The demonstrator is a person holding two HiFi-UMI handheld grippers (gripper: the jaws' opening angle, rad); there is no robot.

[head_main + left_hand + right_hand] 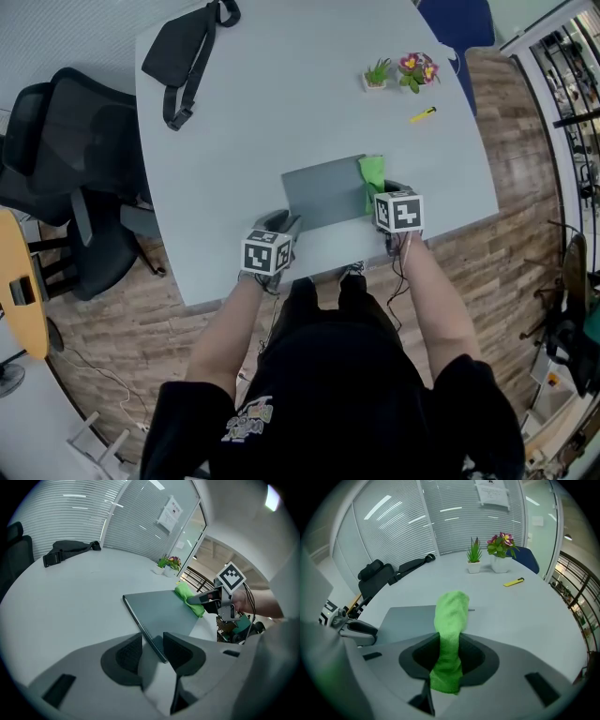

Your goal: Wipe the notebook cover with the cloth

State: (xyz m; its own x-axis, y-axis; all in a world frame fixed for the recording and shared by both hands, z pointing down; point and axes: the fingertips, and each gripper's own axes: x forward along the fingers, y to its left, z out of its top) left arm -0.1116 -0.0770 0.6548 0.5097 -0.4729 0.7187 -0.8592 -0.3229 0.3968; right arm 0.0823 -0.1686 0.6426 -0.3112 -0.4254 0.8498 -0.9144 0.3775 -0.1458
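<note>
**A:** Where's the notebook?

**B:** The grey notebook point(323, 192) lies shut and flat on the table point(281, 103). It is close to the near edge, about midway along it, with its long sides running roughly along that edge.

**A:** And the cloth?

**B:** The green cloth point(373, 173) is bunched into a roll. It rests on the notebook's right end, by its far right corner, with a little of it reaching past onto the table.

**A:** What has hold of it?

**B:** The right gripper point(449, 656). Its own view shows the jaws clenched on the cloth's near end, and the rest stands out ahead of them over the grey cover.

**A:** The other tool?

**B:** The left gripper point(152, 653) is at the notebook's near left corner, with its jaws partly apart. The corner sits between them against the right-hand pad, and there is a light gap between the spine edge and the left-hand pad. As far as I can see it isn't pinching.

**A:** Anything else on the table?

**B:** A black bag point(183, 52) lies at the far left corner. A small green pot plant point(376, 75) and a flowering one point(418, 68) stand towards the far right corner, and a small yellow thing point(423, 114) lies near the right edge. All of them are well apart from the notebook. A black chair point(66, 169) stands off the table's left edge
</note>
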